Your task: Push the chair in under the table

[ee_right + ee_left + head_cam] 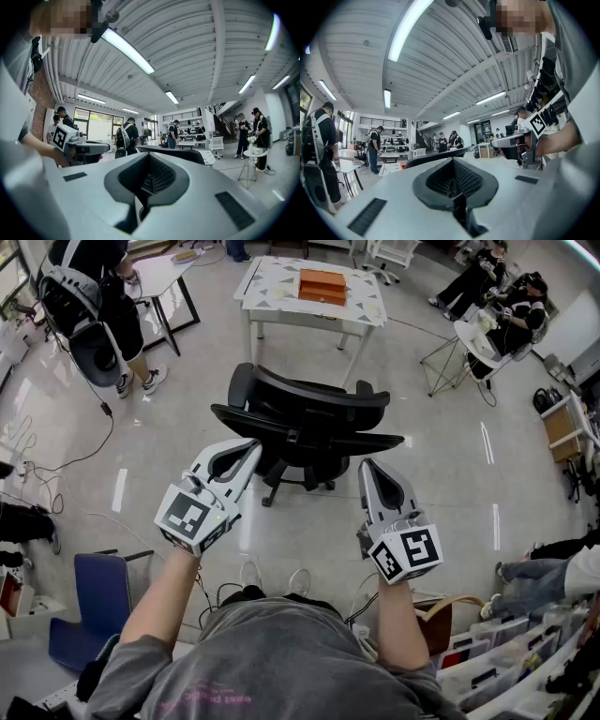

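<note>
Two closed grippers (pixel 249 446) (pixel 369 467) — chair (pixel 309 401) ahead

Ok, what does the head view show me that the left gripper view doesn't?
Only the head view: the black chair with its armrests and base, the floor between it and the white table, and the left gripper from outside. Only the left gripper view: its tongs up close, shut and empty, plus the ceiling lights. Both: the chair's backrest, the right gripper, and the table with its orange tray, which is only a sliver in the gripper view.
</note>
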The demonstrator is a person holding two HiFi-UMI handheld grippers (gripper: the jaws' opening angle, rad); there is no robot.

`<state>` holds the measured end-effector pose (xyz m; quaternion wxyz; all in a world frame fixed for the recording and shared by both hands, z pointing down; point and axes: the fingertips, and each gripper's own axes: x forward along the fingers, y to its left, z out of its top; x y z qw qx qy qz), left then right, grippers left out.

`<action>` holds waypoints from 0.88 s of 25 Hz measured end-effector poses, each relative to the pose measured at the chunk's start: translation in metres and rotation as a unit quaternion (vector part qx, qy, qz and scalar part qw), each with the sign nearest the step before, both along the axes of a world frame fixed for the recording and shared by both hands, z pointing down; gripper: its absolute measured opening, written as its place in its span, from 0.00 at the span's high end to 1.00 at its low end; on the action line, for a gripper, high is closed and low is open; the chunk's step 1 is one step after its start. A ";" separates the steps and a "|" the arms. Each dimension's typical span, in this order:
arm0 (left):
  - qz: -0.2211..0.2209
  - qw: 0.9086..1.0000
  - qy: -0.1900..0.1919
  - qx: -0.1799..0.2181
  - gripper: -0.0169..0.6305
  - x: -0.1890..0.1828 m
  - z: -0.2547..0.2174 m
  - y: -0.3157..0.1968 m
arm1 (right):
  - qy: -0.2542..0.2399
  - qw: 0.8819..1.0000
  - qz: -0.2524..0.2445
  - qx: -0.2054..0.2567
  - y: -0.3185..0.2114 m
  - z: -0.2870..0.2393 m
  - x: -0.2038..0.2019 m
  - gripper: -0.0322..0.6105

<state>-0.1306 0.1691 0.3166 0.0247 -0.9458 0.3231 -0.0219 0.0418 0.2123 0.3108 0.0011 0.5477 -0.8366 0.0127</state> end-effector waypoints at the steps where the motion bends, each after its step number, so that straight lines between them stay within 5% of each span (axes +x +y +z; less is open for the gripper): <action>1: -0.003 1.000 -0.002 -0.003 0.97 -0.001 0.000 0.000 | 0.000 1.000 0.000 -0.001 0.000 0.001 -0.001 0.95; 22: 0.006 1.000 0.001 0.003 0.97 0.004 -0.003 0.011 | 0.007 1.000 0.004 -0.007 0.006 0.004 -0.003 0.95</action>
